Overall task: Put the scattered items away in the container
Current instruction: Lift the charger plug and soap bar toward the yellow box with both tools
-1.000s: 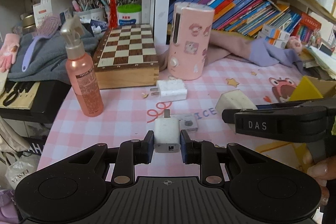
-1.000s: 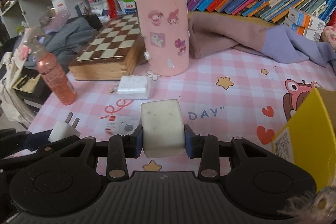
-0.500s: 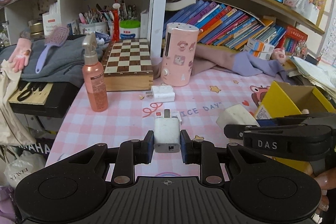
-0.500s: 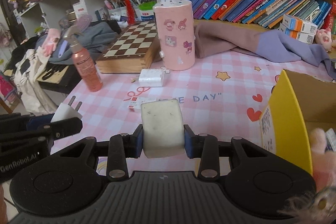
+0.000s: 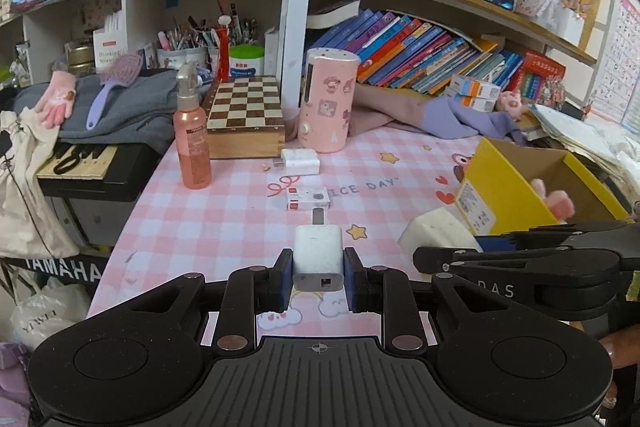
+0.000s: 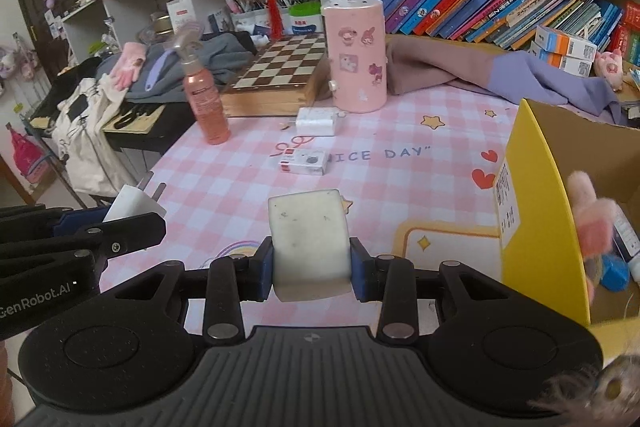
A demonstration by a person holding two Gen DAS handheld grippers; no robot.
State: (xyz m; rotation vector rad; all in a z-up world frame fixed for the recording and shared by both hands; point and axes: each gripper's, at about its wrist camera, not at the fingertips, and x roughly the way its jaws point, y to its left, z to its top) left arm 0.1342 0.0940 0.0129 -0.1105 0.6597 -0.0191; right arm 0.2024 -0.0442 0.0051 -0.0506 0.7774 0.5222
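My left gripper [image 5: 318, 277] is shut on a small white plug charger [image 5: 319, 251], prongs pointing away, held above the pink checked tablecloth. My right gripper [image 6: 311, 267] is shut on a cream white block [image 6: 307, 237]; the same block [image 5: 434, 233] shows at the right of the left wrist view. The yellow cardboard box [image 6: 532, 195] stands open just right of the right gripper, with a pink plush toy [image 6: 592, 223] and other small items inside. On the cloth lie a white adapter [image 5: 300, 161] and a small white packet [image 5: 308, 198].
A pink spray bottle [image 5: 192, 143], a wooden chessboard box [image 5: 246, 117] and a pink sticker-covered cylinder [image 5: 326, 101] stand at the back. Pink and purple cloth [image 6: 480, 75] lies beyond the box. The table's left edge drops to a black stool [image 5: 92, 167] and bags.
Both grippers have drawn back and risen with their loads, so the table looks farther away. The yellow box has come into view at the right of both views.
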